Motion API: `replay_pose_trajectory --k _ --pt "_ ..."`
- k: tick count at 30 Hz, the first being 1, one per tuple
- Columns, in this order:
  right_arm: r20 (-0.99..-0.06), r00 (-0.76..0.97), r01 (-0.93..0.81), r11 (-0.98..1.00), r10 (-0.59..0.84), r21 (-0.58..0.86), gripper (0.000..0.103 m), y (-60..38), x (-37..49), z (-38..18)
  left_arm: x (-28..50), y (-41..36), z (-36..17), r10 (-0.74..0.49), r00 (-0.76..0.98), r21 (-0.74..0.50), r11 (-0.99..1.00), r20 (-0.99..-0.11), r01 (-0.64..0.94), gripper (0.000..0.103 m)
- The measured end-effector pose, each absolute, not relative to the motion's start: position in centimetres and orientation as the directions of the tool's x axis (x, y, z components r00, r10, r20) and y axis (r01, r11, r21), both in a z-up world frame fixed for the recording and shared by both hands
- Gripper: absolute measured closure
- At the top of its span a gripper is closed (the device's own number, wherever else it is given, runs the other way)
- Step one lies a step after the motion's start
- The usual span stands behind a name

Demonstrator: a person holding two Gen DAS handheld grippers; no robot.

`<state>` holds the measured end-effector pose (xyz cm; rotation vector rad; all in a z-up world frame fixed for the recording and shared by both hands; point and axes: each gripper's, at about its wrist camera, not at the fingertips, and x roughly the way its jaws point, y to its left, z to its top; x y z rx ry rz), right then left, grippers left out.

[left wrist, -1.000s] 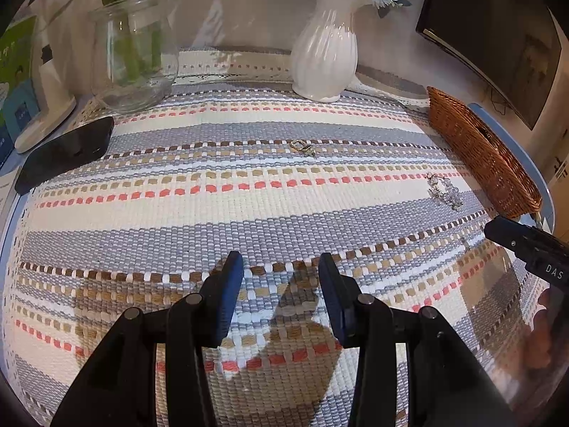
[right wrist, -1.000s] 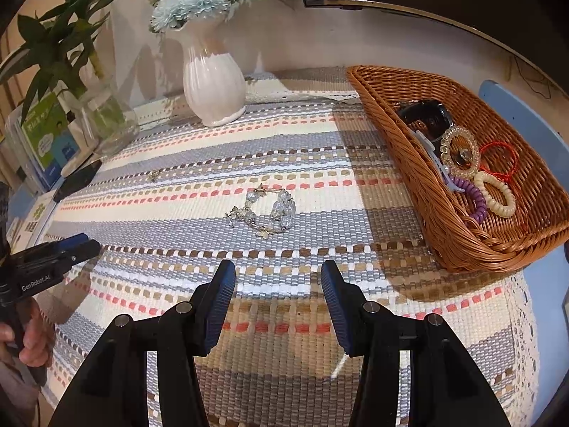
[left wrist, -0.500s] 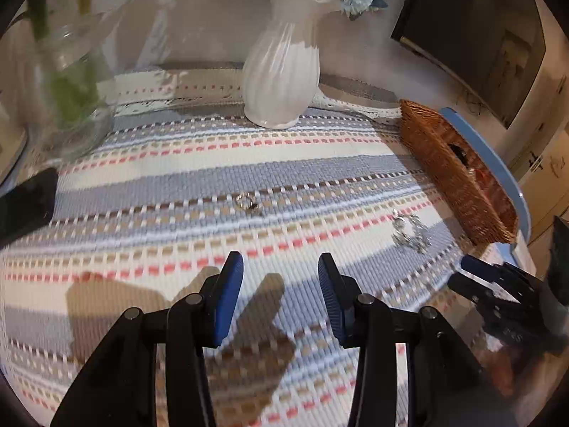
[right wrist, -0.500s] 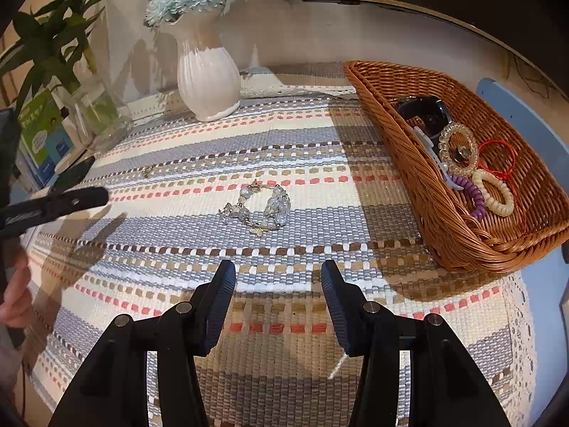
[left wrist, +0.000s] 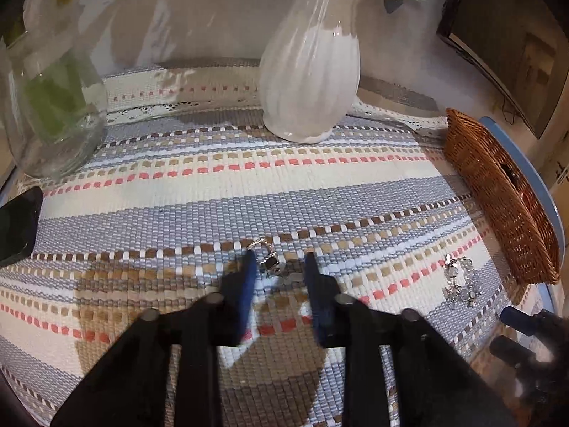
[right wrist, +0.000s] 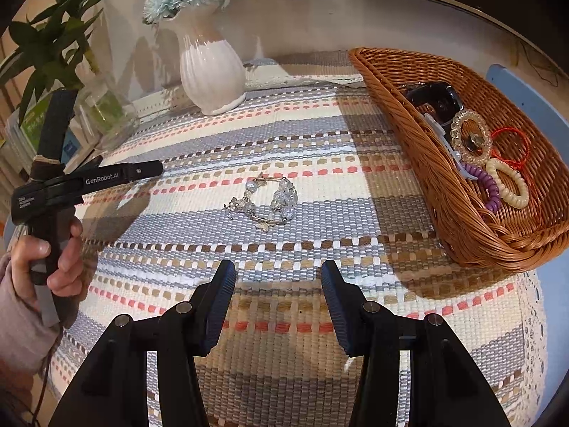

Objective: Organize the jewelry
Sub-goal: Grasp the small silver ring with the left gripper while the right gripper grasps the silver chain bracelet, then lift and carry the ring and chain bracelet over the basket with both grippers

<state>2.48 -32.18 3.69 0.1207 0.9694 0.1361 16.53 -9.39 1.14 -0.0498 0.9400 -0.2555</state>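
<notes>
A small silver ring (left wrist: 269, 261) lies on the striped woven mat (left wrist: 213, 206). My left gripper (left wrist: 279, 265) is open, low over the mat, with the ring between its blue fingertips. A clear beaded bracelet (right wrist: 265, 201) lies mid-mat, also in the left wrist view (left wrist: 460, 283). My right gripper (right wrist: 278, 277) is open and empty, hovering short of the bracelet. The wicker basket (right wrist: 409, 114) at the right holds hair ties, a clip and a watch. The left gripper also shows from the side in the right wrist view (right wrist: 156, 168).
A white ribbed vase (left wrist: 309, 71) with flowers stands at the back. A glass jar (left wrist: 49, 106) with a plant stands at back left. A black phone (left wrist: 17, 224) lies at the left edge. A dark screen (left wrist: 505, 42) is at back right.
My left gripper has moved forward and down to the ring, which now sits between its fingertips. My right gripper has barely moved.
</notes>
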Motion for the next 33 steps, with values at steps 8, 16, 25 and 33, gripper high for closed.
replay_pose_trajectory --k 8,16,25,33 --pt "-0.790 0.597 -0.035 0.988 0.139 0.148 0.053 -32.1 1.9 4.7 16.2 -9.4 1.1 -0.267 0.566 -0.171 0.961 -0.780 0.218 0.095" --pt "-0.836 0.538 0.018 0.991 0.103 0.134 0.082 -31.5 6.3 5.0 16.3 -9.4 1.0 -0.275 0.561 -0.174 0.958 -0.781 0.228 0.095" --pt "-0.835 0.548 0.010 0.999 -0.047 -0.049 0.089 -29.1 8.7 2.6 16.4 -9.0 1.0 -0.302 0.552 -0.205 0.951 -0.777 0.232 0.095" --pt "-0.822 0.567 -0.035 0.999 0.052 0.039 0.094 -29.4 4.6 3.3 16.0 -9.7 0.9 -0.283 0.562 -0.167 0.954 -0.777 0.250 0.095"
